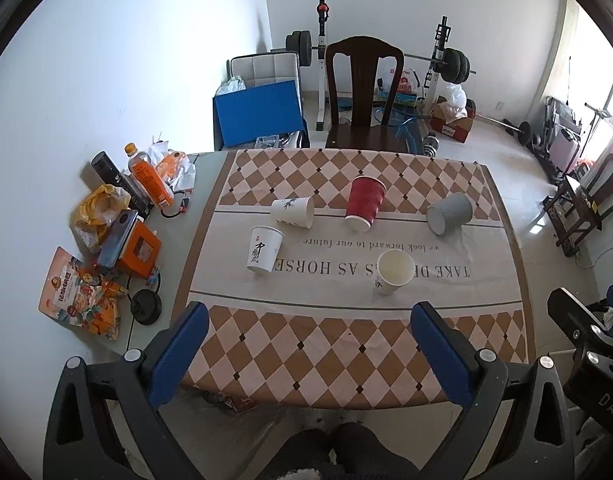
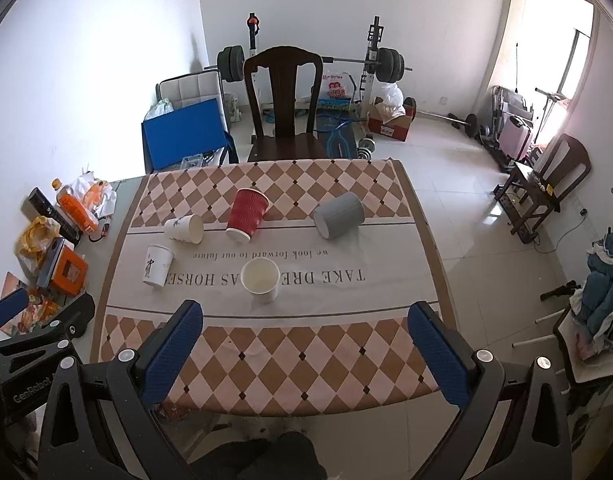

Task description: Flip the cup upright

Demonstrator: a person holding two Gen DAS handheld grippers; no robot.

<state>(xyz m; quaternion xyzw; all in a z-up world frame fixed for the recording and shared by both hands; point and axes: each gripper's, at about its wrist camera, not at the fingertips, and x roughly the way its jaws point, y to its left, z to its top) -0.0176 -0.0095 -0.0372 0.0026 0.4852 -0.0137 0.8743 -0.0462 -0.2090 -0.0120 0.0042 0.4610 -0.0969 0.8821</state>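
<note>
Currently I hold both hand-held grippers, left [image 1: 308,334] and right [image 2: 306,332], level above the counter's [image 2: 306,376] near edge, jaws spread wide, empty. Red cup [image 2: 247,213], grey cup [image 2: 339,215] and white cup [image 2: 184,228] lie tipped mid-counter.

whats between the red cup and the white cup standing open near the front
Only bare tablecloth print separates the red cup from the open white cup, clearest in the right wrist view.
</note>
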